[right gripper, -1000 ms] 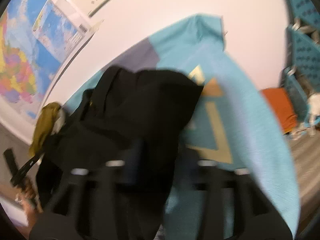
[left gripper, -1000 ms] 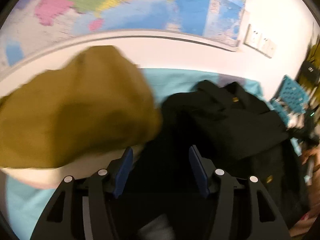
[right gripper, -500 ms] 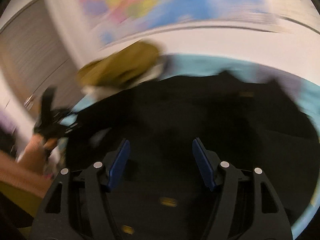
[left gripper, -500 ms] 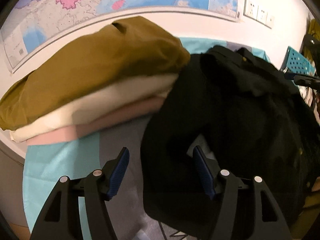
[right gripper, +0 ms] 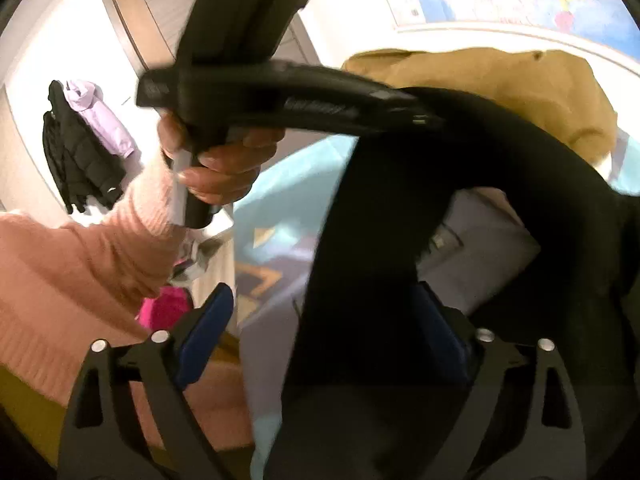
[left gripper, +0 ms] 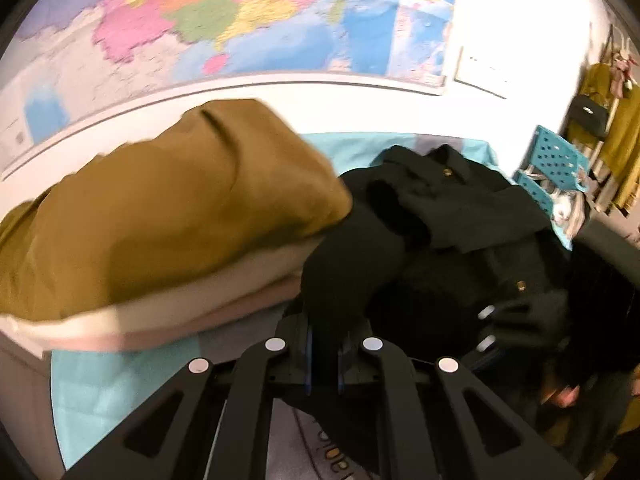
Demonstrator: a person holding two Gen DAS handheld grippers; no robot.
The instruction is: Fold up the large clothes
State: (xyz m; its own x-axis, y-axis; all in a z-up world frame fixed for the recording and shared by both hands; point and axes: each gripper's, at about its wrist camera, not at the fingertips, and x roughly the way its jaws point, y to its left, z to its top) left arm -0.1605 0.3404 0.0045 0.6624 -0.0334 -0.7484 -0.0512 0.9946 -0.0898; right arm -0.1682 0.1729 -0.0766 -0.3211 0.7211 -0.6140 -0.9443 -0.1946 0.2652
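Observation:
A large black garment (left gripper: 460, 240) lies crumpled on the teal-covered table (left gripper: 112, 380). My left gripper (left gripper: 322, 344) is shut on a fold of it, and black cloth bulges out above the pinched blue pads. In the right wrist view a hand in a pink sleeve holds the left gripper (right gripper: 424, 120), which lifts a band of the black garment (right gripper: 380, 220). That band hangs down between the fingers of my right gripper (right gripper: 320, 304). Its jaws are opening. The left pad (right gripper: 208, 320) stands clear of the cloth.
A stack of folded clothes topped by an olive garment (left gripper: 160, 216) sits on the table's left, touching the black one. Teal baskets (left gripper: 556, 160) stand at the far right. A wall map (left gripper: 240, 20) hangs behind. Coats (right gripper: 80, 152) hang by a door.
The left gripper has closed on a fold of the black garment and raised it a little. The right gripper has swung round and rolled, and now faces the left gripper.

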